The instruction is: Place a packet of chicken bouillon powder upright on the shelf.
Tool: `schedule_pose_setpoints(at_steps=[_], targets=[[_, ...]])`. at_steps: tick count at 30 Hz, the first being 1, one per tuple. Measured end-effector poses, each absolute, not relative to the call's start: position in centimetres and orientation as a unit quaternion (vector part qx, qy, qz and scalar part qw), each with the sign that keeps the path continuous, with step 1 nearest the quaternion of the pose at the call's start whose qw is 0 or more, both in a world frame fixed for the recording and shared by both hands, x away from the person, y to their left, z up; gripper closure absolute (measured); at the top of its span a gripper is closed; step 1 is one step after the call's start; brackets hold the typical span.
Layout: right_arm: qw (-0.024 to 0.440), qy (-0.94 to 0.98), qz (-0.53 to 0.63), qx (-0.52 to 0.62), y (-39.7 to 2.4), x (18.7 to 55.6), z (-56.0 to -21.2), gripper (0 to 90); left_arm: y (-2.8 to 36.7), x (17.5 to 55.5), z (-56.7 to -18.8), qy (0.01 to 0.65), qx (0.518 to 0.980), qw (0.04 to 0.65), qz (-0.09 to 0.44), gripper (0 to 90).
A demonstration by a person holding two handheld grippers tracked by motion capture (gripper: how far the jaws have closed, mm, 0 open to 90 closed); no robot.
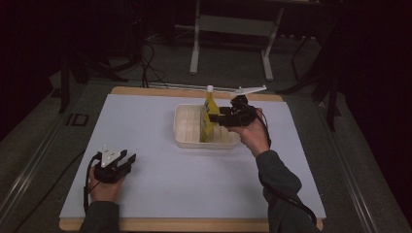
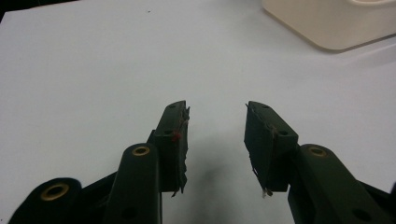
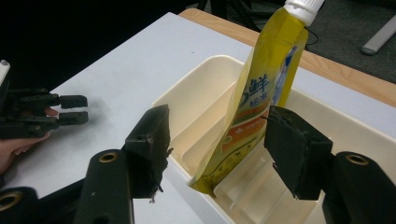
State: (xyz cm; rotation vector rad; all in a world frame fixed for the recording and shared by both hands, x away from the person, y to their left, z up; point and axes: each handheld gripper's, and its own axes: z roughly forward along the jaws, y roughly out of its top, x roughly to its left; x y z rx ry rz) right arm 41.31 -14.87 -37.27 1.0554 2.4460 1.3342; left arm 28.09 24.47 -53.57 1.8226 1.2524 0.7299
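A yellow refill pouch (image 1: 208,119) with a white cap stands tilted in a cream compartment tray (image 1: 187,143) at the table's middle back. My right gripper (image 1: 214,119) reaches it from the right, level. In the right gripper view the pouch (image 3: 252,107) leans between the spread jaws of that gripper (image 3: 217,123), the left pad clear of it, inside the tray (image 3: 187,88). My left gripper (image 1: 128,160) rests open on the mat at the front left with nothing in it. Its jaws (image 2: 217,112) stand apart over bare mat, with the tray's corner (image 2: 336,28) far off.
A white mat (image 1: 160,189) covers the wooden table (image 1: 194,224). A grey metal frame (image 1: 233,29) stands on the floor behind the table. Cables lie on the floor at the back left. My left gripper (image 3: 70,109) appears far off in the right gripper view.
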Motion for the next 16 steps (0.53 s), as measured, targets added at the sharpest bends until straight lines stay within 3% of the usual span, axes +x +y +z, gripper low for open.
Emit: schedule_pose_setpoints(at_steps=[16], targets=[[0.091,0.813,0.449,0.36,-17.5,38.4,-36.9,35.7,24.6,28.1,-53.6,0.503,0.713,0.391,0.292,58.4]])
